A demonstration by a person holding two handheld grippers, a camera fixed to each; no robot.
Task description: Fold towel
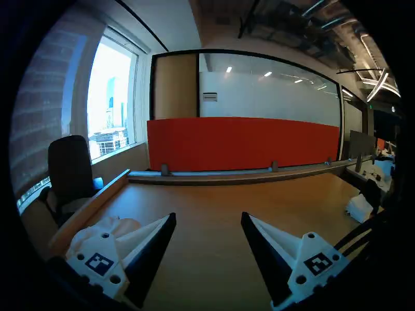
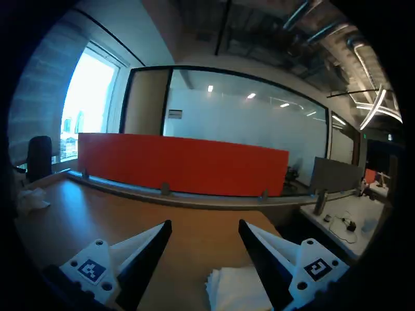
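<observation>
Hand-held gripper (image 2: 204,224) near towel (image 2: 233,289); divider (image 2: 181,166) beyond

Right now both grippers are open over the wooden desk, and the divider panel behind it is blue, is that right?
Not quite. The divider panel is red, not blue, as the left gripper view shows. The rest holds: the left gripper and the right gripper are both open over the wooden desk.
</observation>
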